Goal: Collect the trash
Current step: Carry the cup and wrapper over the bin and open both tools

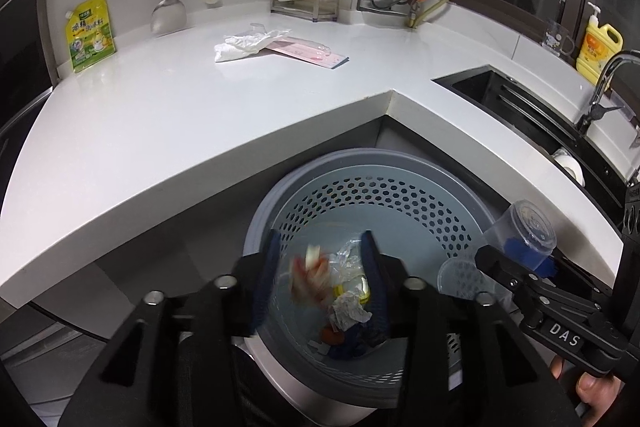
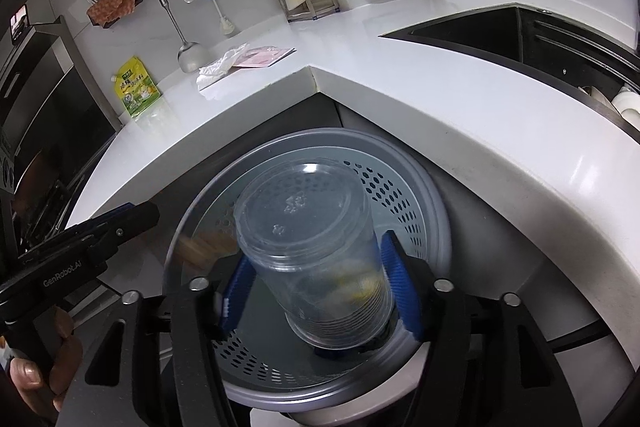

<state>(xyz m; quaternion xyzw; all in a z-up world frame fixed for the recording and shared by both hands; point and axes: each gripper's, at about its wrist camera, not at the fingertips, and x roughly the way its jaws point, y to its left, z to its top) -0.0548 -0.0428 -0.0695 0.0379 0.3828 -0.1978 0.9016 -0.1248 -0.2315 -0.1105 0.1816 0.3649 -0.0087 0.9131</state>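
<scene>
**Both grippers over the bin, drop under way**

Found left gripper (image 1: 320, 243) poised over the open bin (image 1: 340, 157), jaws apart. Saw a red-and-white wrapper (image 1: 310, 275), motion-blurred, loose between them and pressed by neither pad; judged to be falling. Below it in the perforated basket: crumpled paper, clear film and other scraps (image 1: 348, 311).

Found right gripper (image 2: 318, 247) just beside, also over the bin, jaws apart around a clear plastic cup (image 2: 312, 247). Cup tilted, base toward the camera, leaning on the right-hand pad (image 2: 400, 279); left-hand pad looked clear of its wall. Judged released or nearly so, not clamped.

Farther off, on the white tabletop (image 1: 200, 115): crumpled white tissue (image 1: 248, 45) lying partly on a pink paper (image 1: 308, 53), not yet collected. Yellow-green pouch (image 1: 90, 33) against the wall, probably not trash.

Risks judged from here:
- Cup wide and tilted; could catch the rim and bounce to the floor.
- Wrapper light; could drift and lodge on the rim.
- Grippers close together; could knock each other when pulled away.
</scene>
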